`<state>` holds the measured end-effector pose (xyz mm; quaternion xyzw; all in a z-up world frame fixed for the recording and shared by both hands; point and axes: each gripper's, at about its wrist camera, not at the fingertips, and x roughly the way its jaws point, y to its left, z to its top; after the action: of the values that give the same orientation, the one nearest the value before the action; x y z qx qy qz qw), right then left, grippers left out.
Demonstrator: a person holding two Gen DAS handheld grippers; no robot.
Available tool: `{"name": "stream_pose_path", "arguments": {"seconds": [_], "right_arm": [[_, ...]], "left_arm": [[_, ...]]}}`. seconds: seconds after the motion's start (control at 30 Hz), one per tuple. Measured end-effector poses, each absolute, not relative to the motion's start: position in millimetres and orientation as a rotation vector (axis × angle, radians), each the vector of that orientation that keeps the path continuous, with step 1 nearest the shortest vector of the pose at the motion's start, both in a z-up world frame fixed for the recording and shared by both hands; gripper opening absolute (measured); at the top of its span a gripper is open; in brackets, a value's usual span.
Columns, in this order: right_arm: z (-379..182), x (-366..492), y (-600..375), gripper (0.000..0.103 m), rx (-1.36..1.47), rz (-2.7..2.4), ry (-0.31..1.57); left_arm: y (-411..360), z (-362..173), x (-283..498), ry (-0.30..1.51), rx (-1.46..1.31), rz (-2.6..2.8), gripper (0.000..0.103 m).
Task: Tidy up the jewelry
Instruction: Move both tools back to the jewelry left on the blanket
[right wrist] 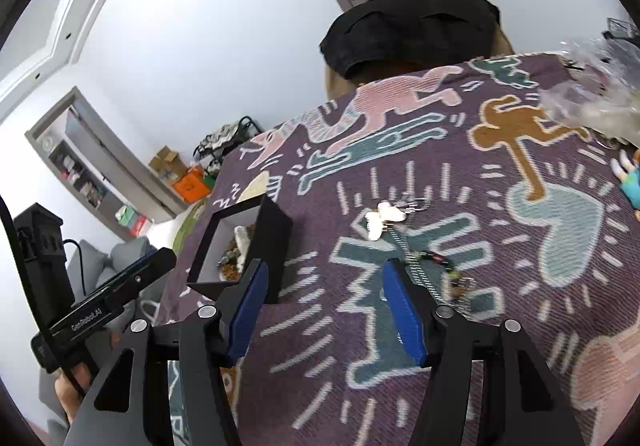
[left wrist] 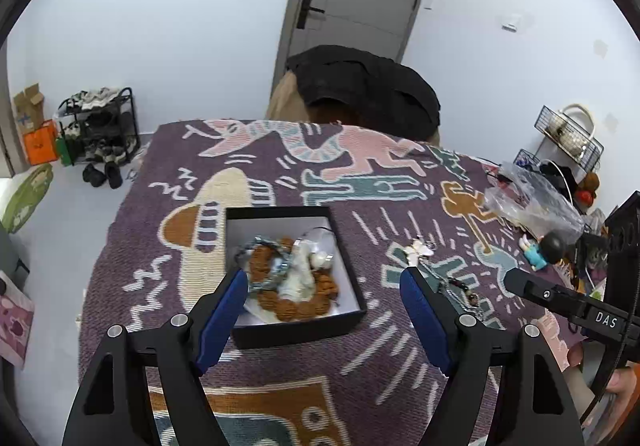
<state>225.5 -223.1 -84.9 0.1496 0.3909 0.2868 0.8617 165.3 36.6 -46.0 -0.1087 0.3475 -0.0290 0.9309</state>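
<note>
Jewelry box [left wrist: 298,326] beneath spread left gripper [left wrist: 324,282]

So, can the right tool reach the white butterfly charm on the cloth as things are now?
Probably yes. The right tool is open and empty, and the butterfly charm lies just ahead on the cloth with nothing over it. Only its chain runs beside the right finger.

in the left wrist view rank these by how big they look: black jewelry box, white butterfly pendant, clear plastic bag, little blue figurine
1. Black jewelry box
2. Clear plastic bag, though it lies farther off
3. Little blue figurine
4. White butterfly pendant, close in size to the figurine
</note>
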Motion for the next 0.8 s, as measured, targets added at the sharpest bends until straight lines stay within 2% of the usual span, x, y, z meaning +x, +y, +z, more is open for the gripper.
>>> {"name": "stream_pose_path", "arguments": {"seconds": [0.13, 0.53, 0.6, 0.73, 0.8], "right_arm": [[-87, 225, -247, 0.069, 0.341, 0.575, 0.800], [-118, 234, -281, 0.068, 0.347, 0.485, 0.856], [-124, 237, -284, 0.067, 0.340, 0.464, 0.871], [-136, 242, -285, 0.054, 0.329, 0.448, 0.911], [-143, 245, -283, 0.052, 0.320, 0.438, 0.931]], "left_arm": [[20, -45, 169, 0.718, -0.210, -0.089, 0.079], [-20, -53, 182, 0.742, -0.179, -0.148, 0.079], [-24, -54, 184, 0.746, -0.179, -0.152, 0.079], [-32, -58, 187, 0.756, -0.177, -0.161, 0.079], [-35, -61, 188, 0.763, -0.172, -0.164, 0.079]]}}
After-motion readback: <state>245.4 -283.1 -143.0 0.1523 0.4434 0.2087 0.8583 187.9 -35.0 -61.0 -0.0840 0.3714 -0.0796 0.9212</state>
